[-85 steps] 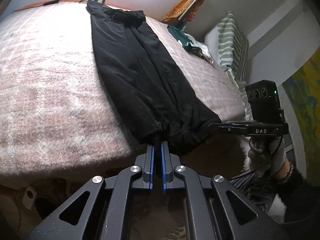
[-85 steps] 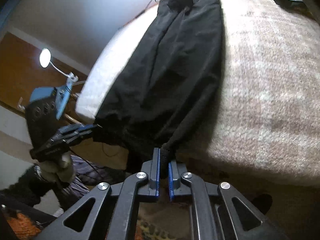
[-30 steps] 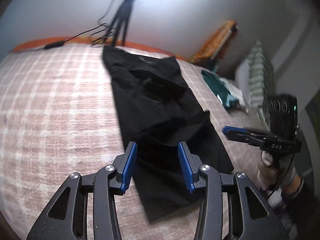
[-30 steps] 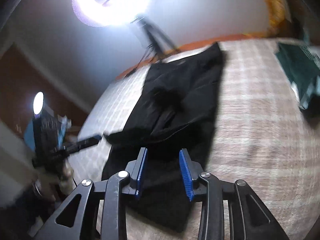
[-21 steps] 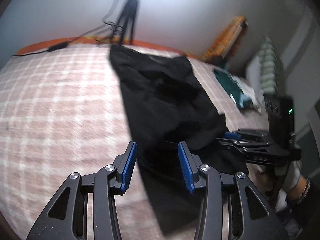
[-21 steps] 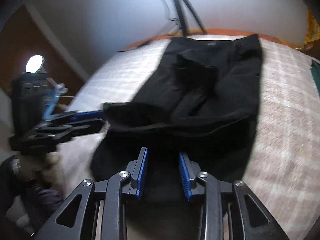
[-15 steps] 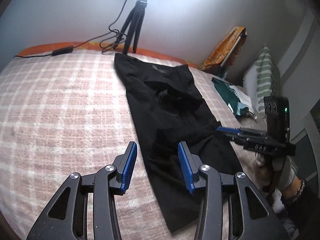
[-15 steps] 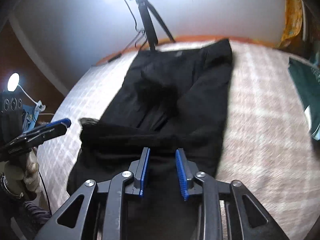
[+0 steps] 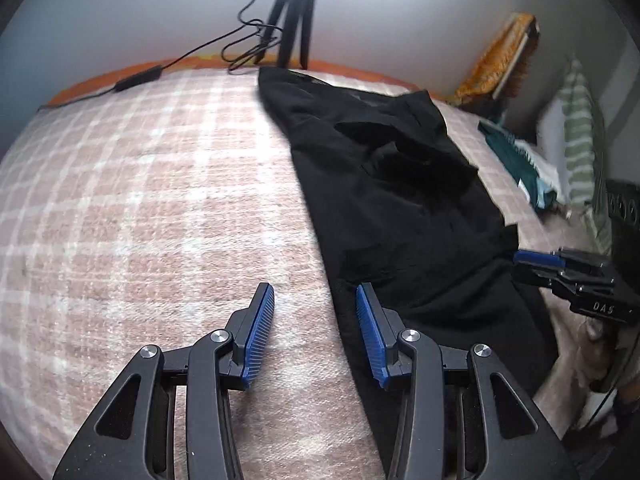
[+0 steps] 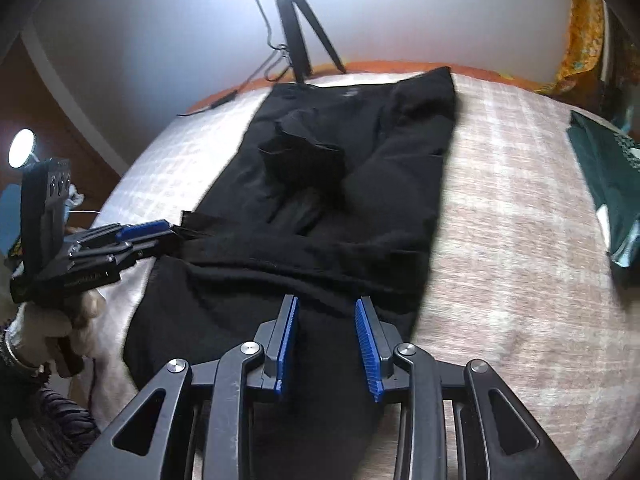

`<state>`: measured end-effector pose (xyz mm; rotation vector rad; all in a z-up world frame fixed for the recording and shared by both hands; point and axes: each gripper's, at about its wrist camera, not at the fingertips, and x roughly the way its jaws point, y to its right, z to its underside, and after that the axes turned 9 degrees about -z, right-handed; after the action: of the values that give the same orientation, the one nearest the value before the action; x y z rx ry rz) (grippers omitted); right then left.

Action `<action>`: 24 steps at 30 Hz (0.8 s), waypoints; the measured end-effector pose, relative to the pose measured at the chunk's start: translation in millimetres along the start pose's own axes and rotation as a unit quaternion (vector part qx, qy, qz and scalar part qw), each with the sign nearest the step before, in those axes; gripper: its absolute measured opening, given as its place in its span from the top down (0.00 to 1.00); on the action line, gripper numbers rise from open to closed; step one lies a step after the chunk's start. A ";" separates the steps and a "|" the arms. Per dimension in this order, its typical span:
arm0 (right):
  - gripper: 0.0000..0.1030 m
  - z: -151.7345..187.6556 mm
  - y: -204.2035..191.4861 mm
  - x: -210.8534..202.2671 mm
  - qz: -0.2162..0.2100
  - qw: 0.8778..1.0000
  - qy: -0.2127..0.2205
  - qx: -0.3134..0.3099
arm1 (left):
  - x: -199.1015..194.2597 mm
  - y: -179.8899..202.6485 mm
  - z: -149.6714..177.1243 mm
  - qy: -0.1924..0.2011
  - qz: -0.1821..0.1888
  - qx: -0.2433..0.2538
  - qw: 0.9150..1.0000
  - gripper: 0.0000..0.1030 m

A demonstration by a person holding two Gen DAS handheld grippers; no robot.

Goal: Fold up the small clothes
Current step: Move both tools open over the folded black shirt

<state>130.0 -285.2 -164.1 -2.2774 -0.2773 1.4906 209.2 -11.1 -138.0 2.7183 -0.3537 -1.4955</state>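
Garment: black trousers (image 9: pixel 384 200) lying flat on the checked pink blanket (image 9: pixel 140 200), lower legs folded up over the upper part; the folded hem makes a ridge across the cloth.
Long axis: in the left wrist view it runs from about 11 o'clock (waistband, far end by the tripod (image 9: pixel 294 12)) to about 5 o'clock (near end at the bed edge).
Left gripper (image 9: pixel 315 334): jaws wide apart, nothing between them. Right finger over the trousers' left edge, left finger over bare blanket; the cloth edge lies at roughly 1 o'clock from the gap.
Right gripper (image 10: pixel 326 346): jaws apart, empty, poised above the near cloth just short of the fold ridge, which lies at 12 o'clock.
Contact: cannot tell whether either gripper touches the fabric.
Nearer hand: judged about equal; each sits at its own side of the near end.
Next move (judgement): take the near edge or fold ridge at both sides and carry it toward 12 o'clock for a second fold.
Containers: none in view. A dark green packet (image 10: pixel 608 184) lies loose on the blanket at 3 o'clock, well apart from the trousers.
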 end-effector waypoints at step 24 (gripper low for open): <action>0.54 34.4 10.2 -88.9 -0.065 0.995 0.057 -0.040 | -68.3 -5.1 20.1 0.041 0.096 0.048 0.993 0.60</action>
<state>61.7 -320.2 -106.8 -2.3486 -0.4484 1.3009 158.1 9.8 -92.7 2.7149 -0.6790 -1.3461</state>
